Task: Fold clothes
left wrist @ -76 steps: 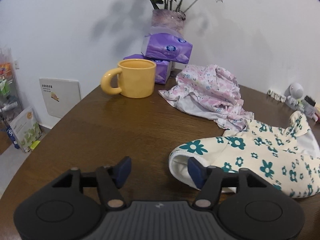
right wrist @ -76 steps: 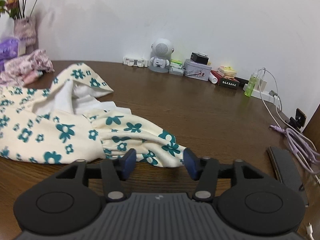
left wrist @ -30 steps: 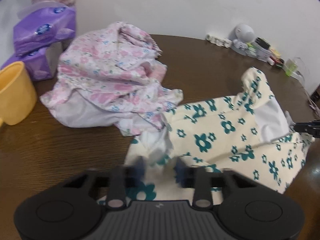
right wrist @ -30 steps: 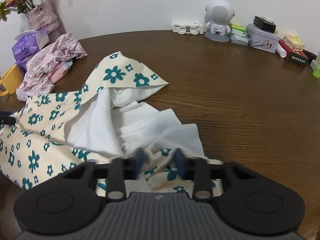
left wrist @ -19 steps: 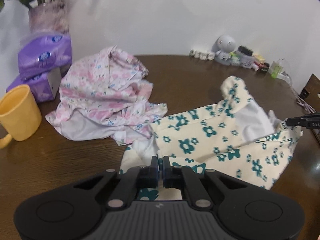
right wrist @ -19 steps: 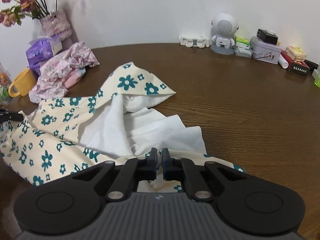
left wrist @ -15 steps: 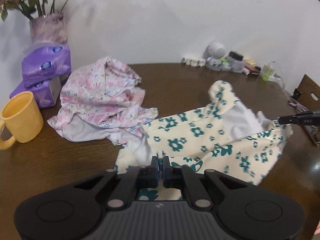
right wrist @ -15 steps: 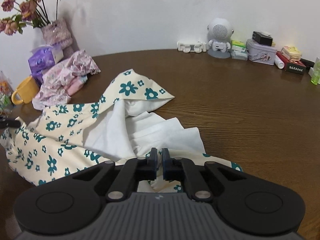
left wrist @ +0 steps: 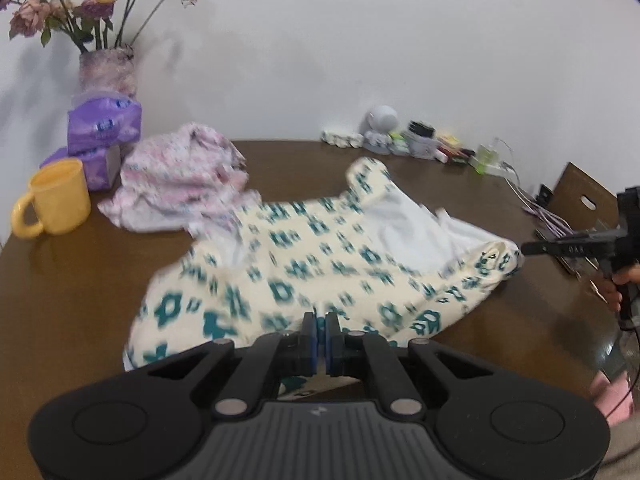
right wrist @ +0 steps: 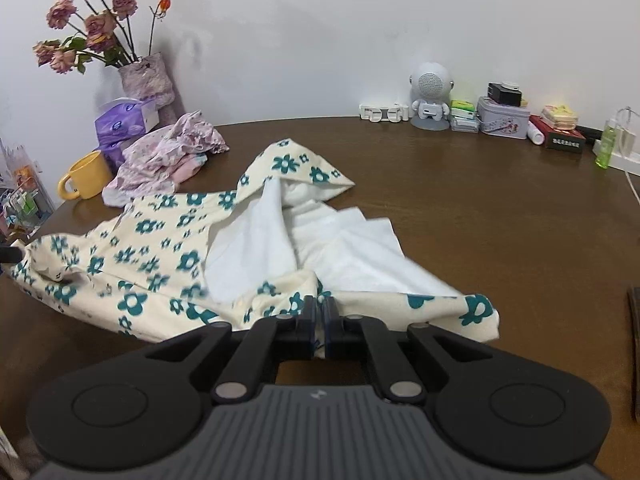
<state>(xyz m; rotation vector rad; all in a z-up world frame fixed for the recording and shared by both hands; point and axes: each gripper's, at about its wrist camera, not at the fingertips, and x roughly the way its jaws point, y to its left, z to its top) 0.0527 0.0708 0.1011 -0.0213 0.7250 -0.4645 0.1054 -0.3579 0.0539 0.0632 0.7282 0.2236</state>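
Note:
A cream garment with teal flowers (left wrist: 304, 268) (right wrist: 160, 256) lies spread across the brown table, its white lining (right wrist: 344, 248) showing. My left gripper (left wrist: 320, 334) is shut on the garment's near edge at one end. My right gripper (right wrist: 321, 320) is shut on the opposite end, and it shows at the right in the left wrist view (left wrist: 528, 247), pinching a sleeve tip. The cloth hangs stretched between the two. A crumpled pink floral garment (left wrist: 180, 184) (right wrist: 168, 156) sits behind it, touching its far edge.
A yellow mug (left wrist: 56, 198), purple tissue packs (left wrist: 104, 128) and a vase of flowers (right wrist: 148, 76) stand at the back left. A white robot figure (right wrist: 430, 96), tins and bottles line the wall. Cables (left wrist: 548, 220) and a dark flat object (right wrist: 634, 344) lie at the right.
Both grippers closed on the flowered garment's ends and have since pulled back and apart, lifting and stretching the cloth; it is blurred with motion now.

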